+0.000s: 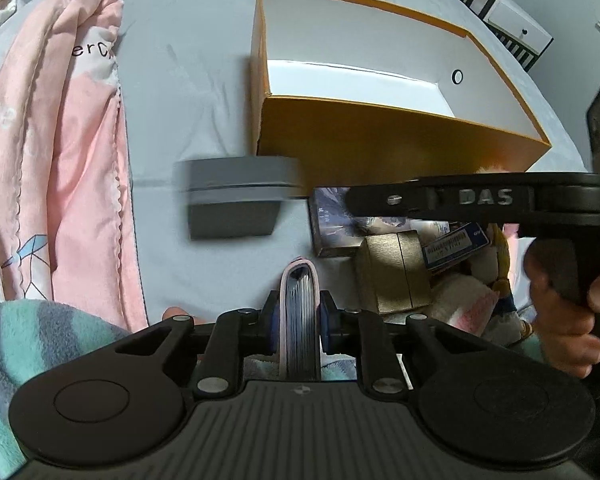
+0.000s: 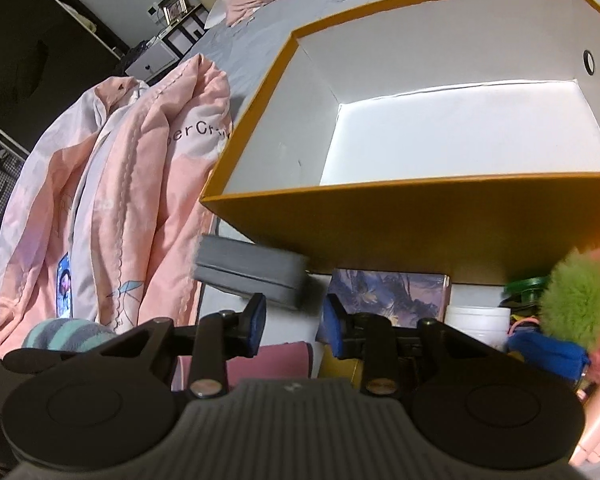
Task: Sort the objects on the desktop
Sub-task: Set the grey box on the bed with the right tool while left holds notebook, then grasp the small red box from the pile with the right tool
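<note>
My left gripper (image 1: 299, 328) is shut on a pink-covered notebook (image 1: 299, 300), held edge-on just above the bed. An open orange box (image 1: 400, 144) with a white empty inside stands ahead; it also shows in the right wrist view (image 2: 420, 216). A grey case (image 1: 236, 200) lies in front of its left corner, and shows in the right wrist view (image 2: 256, 272). My right gripper (image 2: 294, 320) is open and empty, above the pink notebook (image 2: 276, 360) and near the grey case. The right gripper's body (image 1: 480, 200) crosses the left wrist view at right.
A purple picture box (image 2: 388, 292), a gold box (image 1: 396, 272), a white jar (image 2: 476, 324), a blue pouch (image 2: 548, 356) and plush toys (image 2: 576, 300) are piled before the orange box. A pink quilt (image 1: 60, 140) lies on the left of the grey sheet.
</note>
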Demonstrator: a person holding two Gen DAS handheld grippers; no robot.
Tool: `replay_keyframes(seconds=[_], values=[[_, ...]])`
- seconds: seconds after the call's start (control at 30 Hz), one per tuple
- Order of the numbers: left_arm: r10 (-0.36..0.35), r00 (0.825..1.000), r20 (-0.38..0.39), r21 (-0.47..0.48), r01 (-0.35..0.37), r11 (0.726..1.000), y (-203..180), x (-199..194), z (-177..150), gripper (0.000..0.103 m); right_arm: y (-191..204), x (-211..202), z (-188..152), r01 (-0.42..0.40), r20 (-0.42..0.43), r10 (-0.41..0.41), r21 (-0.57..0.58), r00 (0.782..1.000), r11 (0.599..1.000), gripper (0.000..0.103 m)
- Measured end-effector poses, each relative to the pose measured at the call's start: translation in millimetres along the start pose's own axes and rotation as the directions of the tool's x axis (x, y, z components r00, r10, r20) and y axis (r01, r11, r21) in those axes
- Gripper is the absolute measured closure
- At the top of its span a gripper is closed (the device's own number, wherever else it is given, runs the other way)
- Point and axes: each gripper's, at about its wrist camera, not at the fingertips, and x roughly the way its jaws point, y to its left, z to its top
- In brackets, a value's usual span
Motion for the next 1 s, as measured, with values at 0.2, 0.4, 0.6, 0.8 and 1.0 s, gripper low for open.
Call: replay_keyframes(seconds=[0.2,0.4,0.6,0.8,1.0], values=[[0.0,1.0,0.005,0.0,0.0,1.0,-1.2,2.1,0.7,0.083,-24.9,-1.6,14.2,0.206,-0.076,-0.205,0.0,0.976,0.979,0.064],[-0.006,1.0,0.006,-0.004,0.006,1.0,1.1,2.0,0.4,0.083,-37.4,17.8,23.9,0.185,-0.173,-0.178,0.024,0.969,0.982,0.058],[-0.01,1.0,0.009,-0.007,0.01,1.0,2.8,1.8,-0.1,0.083,-25.0,41.1,30.2,0.228,-0.246,-0.234,-0.051,0.941,0.972,0.05],[-0.022,1.0,0.013,-0.011,0.022,1.0,4.1,1.0,0.5,0.083,-18.5,64.7,27.8,0.24,-0.292,-0.264,-0.115,0.919,0.964,0.03],[-0.028,0.999,0.019,-0.014,0.028,1.0,5.2,0.8,1.4,0.083,-24.6,75.7,22.1,0.201,-0.27,-0.209,-0.056,0.94,0.978,0.028]])
